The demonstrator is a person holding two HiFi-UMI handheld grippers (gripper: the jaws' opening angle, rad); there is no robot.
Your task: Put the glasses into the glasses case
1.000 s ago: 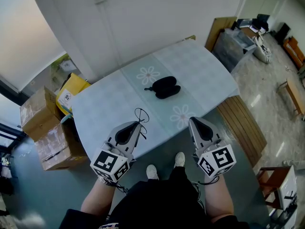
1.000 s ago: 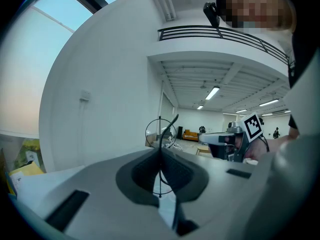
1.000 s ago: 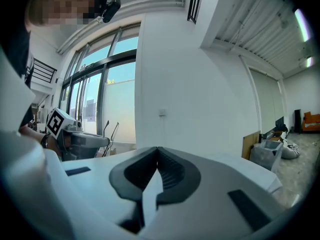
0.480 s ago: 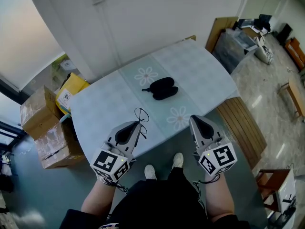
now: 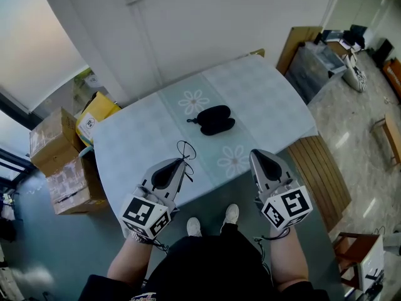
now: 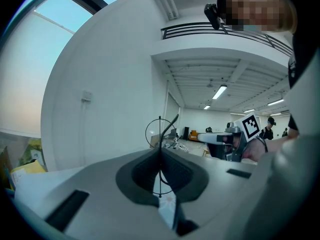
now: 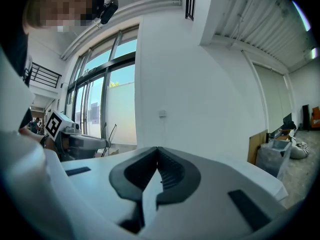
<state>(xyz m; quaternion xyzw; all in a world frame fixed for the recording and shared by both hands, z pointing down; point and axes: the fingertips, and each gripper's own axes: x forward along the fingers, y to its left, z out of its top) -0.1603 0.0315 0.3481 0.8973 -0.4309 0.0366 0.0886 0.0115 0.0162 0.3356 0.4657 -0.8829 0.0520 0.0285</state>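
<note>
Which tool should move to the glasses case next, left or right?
Left. The left tool is shut on the glasses; the right tool is shut and empty. The glasses case lies on the table ahead, roughly midway between both, so the left can likely carry them straight over.

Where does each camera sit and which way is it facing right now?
Head view: on the head, steeply down at table and case; left gripper, right gripper, forearms, shoes show.
Left gripper view: along its jaws, shut on glasses, toward the wall.
Right gripper view: along its shut, empty jaws, toward the wall.
Shared: each gripper view catches the other gripper.
</note>
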